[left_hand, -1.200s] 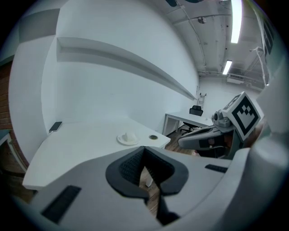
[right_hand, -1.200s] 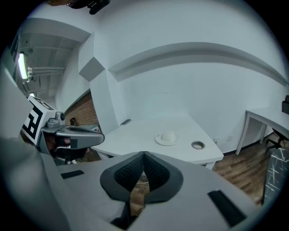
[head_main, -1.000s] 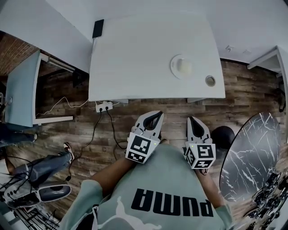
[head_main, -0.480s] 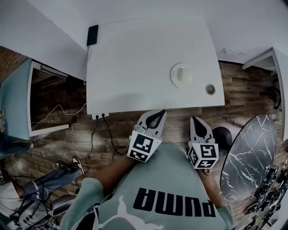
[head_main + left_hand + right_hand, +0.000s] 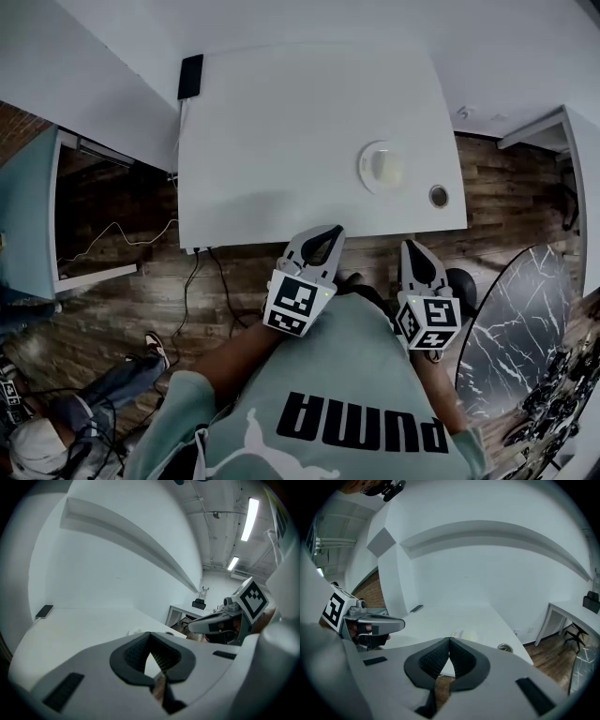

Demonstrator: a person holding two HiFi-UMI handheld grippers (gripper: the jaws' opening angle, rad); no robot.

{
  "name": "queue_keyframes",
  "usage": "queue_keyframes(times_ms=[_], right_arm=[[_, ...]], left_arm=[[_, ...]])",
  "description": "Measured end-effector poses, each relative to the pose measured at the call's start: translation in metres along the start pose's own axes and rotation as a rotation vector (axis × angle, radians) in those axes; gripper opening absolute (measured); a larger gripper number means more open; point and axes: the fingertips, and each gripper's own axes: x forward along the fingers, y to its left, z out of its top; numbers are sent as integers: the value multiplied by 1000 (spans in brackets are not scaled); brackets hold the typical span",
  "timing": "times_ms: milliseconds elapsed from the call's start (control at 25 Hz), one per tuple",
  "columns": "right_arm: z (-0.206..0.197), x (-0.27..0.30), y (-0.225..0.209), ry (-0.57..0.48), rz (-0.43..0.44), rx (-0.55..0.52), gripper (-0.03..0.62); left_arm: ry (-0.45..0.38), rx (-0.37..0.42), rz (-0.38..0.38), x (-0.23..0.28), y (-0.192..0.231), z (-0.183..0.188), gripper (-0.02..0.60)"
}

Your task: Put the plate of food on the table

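Observation:
A white plate with a pale mound of food point(image 5: 382, 166) sits on the white table point(image 5: 281, 141), toward its right side. Both grippers hover at the table's near edge, a short way short of the plate. My left gripper point(image 5: 328, 232) is shut and empty; its tips meet at the left gripper point(image 5: 149, 635), with the plate point(image 5: 135, 632) just beyond. My right gripper point(image 5: 411, 247) is also shut with nothing in it. In the right gripper view the tips of the right gripper point(image 5: 450, 641) close in front of the plate point(image 5: 465, 634).
A dark phone point(image 5: 189, 77) lies at the table's far left corner, and a round grommet point(image 5: 438, 196) is near the right front corner. A marble round table point(image 5: 511, 323) stands to the right, a side desk point(image 5: 28, 216) to the left. Cables run across the wooden floor point(image 5: 187, 281).
Both grippers have moved forward from over the floor to the table's near edge, and the view has shifted toward the table. Both stay shut.

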Motion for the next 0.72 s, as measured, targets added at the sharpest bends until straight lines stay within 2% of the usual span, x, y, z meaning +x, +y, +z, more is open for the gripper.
queue_keyframes(times_ms=[320, 520, 720], right_arm=[[0, 15, -19, 7, 13, 12, 8], [10, 31, -27, 6, 57, 1, 8], [17, 49, -43, 30, 94, 2, 8]], left_arm=[[13, -8, 31, 14, 8, 0, 6], [19, -14, 74, 24, 15, 8, 6], [52, -58, 90, 46, 21, 9, 6]])
